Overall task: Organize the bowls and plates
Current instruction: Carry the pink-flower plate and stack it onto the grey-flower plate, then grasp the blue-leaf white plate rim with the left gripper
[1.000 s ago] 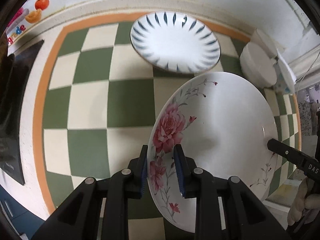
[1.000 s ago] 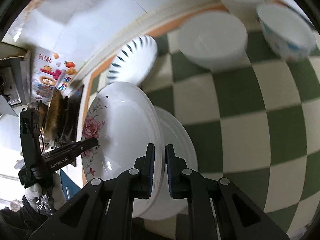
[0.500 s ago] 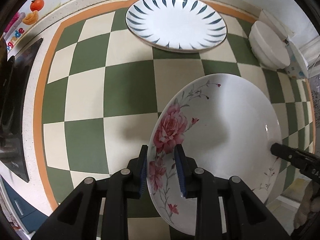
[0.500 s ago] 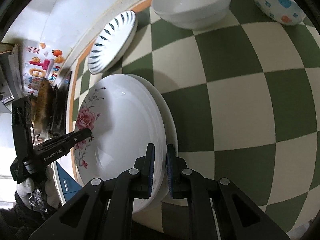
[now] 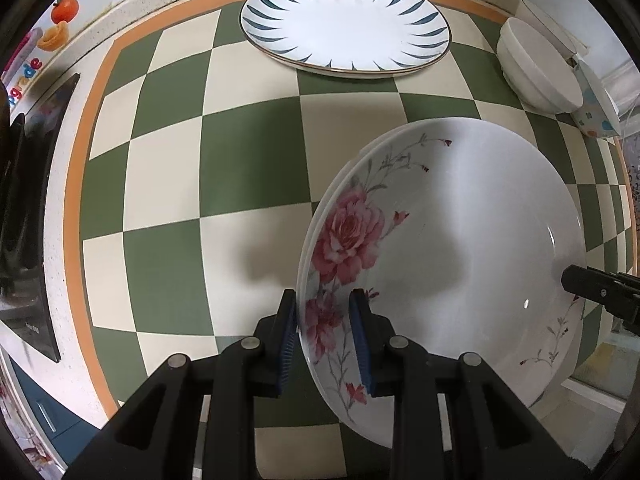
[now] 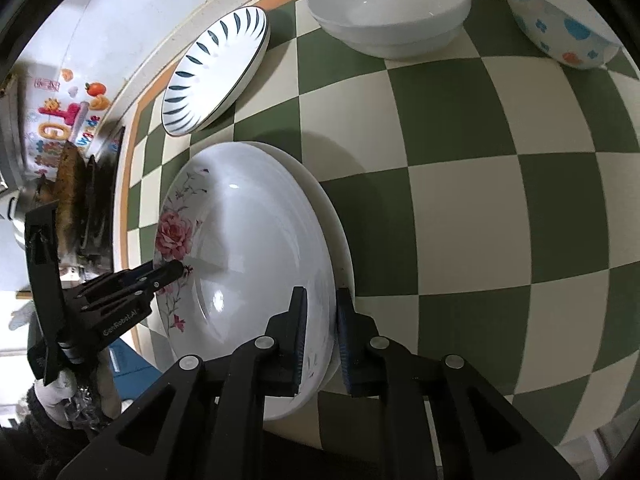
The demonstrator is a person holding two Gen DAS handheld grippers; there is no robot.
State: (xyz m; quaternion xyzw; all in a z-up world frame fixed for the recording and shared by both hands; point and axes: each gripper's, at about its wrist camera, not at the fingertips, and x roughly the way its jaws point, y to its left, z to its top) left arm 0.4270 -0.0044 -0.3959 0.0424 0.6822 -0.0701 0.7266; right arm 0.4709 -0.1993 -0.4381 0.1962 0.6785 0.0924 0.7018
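Note:
A deep white plate with pink roses rests in a plain white plate on the green checked mat. My left gripper points straight down and is shut on the rose plate's near rim, by the flowers. In the right wrist view, the left gripper reaches in from the left. My right gripper straddles the opposite rim. Its jaws are opening, with the rim still between them and the pads just off it. In the left wrist view, the right gripper shows at the right edge.
A blue-leaf plate lies at the back of the mat. Stacked white bowls and a dotted bowl stand at the back right. A black hob borders the mat's left side.
Both grippers have brought the rose plate down onto the plain white plate. The right gripper's jaws have spread a little off the rim. The left grip is unchanged.

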